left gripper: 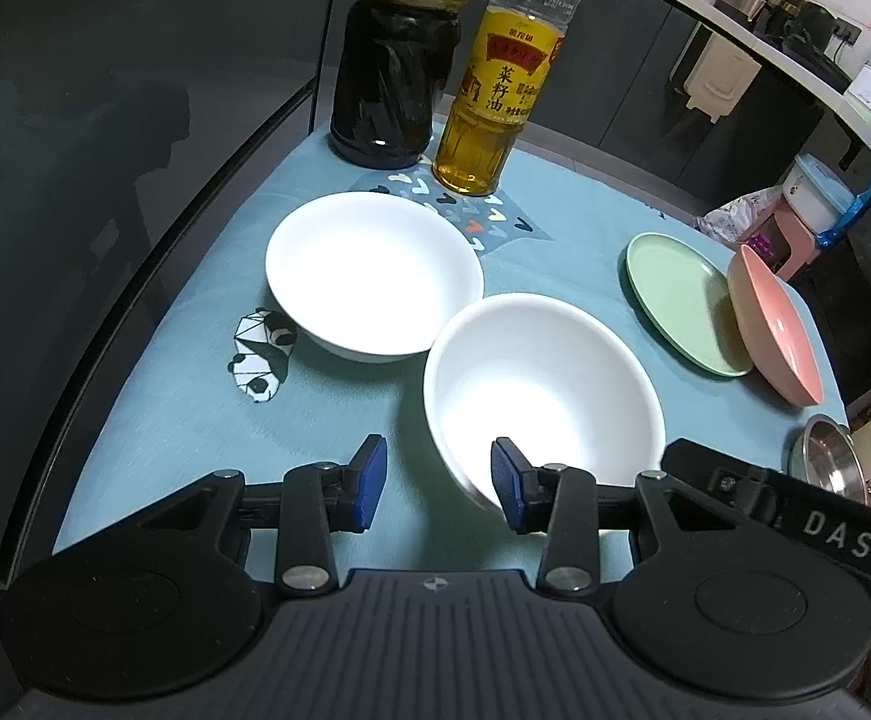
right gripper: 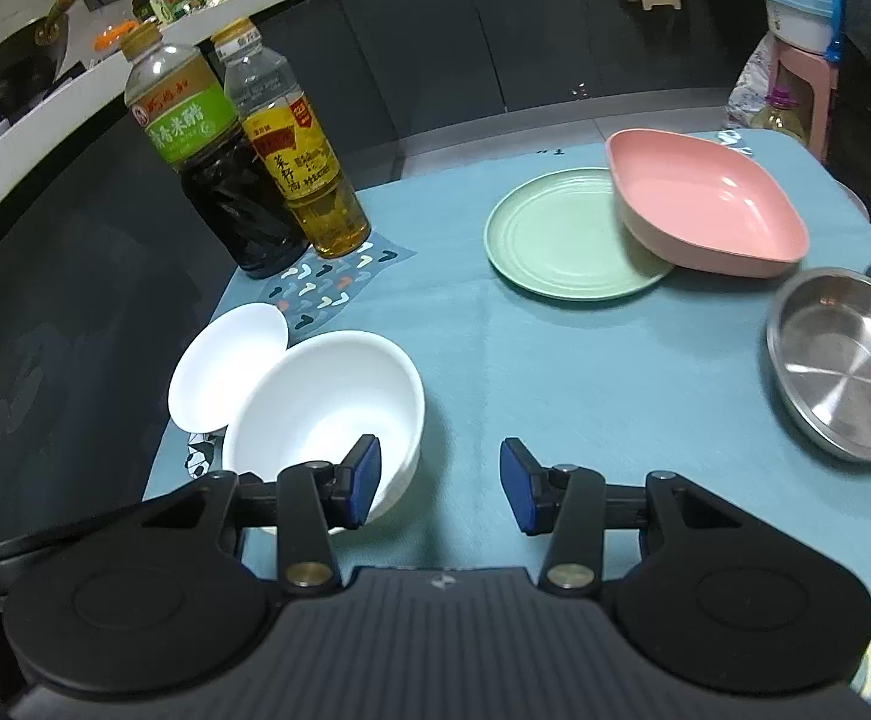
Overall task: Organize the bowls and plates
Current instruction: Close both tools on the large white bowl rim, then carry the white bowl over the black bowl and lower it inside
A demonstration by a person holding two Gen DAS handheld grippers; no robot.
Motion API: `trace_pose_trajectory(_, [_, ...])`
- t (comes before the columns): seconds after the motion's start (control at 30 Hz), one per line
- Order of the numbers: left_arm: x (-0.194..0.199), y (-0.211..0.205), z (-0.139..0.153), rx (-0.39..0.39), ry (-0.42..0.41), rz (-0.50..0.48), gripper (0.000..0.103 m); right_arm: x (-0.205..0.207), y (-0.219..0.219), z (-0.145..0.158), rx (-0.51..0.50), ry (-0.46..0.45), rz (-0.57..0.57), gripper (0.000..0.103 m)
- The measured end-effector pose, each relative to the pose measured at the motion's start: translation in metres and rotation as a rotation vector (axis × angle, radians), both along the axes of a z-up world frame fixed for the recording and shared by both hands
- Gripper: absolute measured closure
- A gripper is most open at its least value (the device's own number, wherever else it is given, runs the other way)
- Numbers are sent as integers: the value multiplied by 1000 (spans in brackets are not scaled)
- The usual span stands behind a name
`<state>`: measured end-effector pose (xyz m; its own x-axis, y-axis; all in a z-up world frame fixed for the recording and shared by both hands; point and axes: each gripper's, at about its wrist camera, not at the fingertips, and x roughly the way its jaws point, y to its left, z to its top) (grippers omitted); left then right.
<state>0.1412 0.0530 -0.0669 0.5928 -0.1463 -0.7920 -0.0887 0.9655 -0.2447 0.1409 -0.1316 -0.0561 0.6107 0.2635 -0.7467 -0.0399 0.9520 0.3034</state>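
Note:
Two white bowls stand on the blue tablecloth: a deep one [left gripper: 543,390] near me and a shallower one [left gripper: 372,273] behind it to the left. My left gripper [left gripper: 438,483] is open, its right pad [left gripper: 504,483] in front of the deep bowl's near rim. My right gripper [right gripper: 438,483] is open, its left pad [right gripper: 366,480] in front of the deep white bowl [right gripper: 327,402]. A green plate [right gripper: 567,234] lies further back with a pink bowl [right gripper: 705,204] resting partly on it. A steel bowl [right gripper: 849,360] sits at the right.
A dark vinegar bottle [left gripper: 393,60] and an oil bottle [left gripper: 495,84] stand at the table's back left. The tablecloth [right gripper: 585,390] ends at a dark edge on the left. A pink stool [right gripper: 801,72] with a lidded container stands beyond the table.

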Motion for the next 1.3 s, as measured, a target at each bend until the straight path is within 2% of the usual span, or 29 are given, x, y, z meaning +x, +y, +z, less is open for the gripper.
trace_pose_trajectory(0.47, [22,-5,-22,-5,39,-17,68,32,13,-23,-1,46,25,57])
trace_pose_trajectory(0.53, [22,-5,-23,-7,37,-23,70,34,13,-26,4,54,25,57])
trace_pose_trajectory(0.6, [21,-6,-24,-5,25,-40,78,36,14,-28,2,62,29,59])
trace_pose_trajectory(0.63, [21,-7,-24,-7,23,-51,85,37,14,-29,-1,61,34,65])
trace_pose_trajectory(0.67, [20,-9,-23,-7,23,-61,87,37,15,-30,-6,60,42,78])
trace_pose_trajectory(0.73, [18,-13,-22,10,25,-72,87,38,17,-32,1,65,61,90])
trace_pose_trajectory(0.9, [8,-17,-10,7,-9,-81,87,28,20,-23,-23,28,68,90])
trace_pose_trajectory(1.3, [-35,-29,26,14,-79,-121,87,-15,4,13,13,-39,38,90])
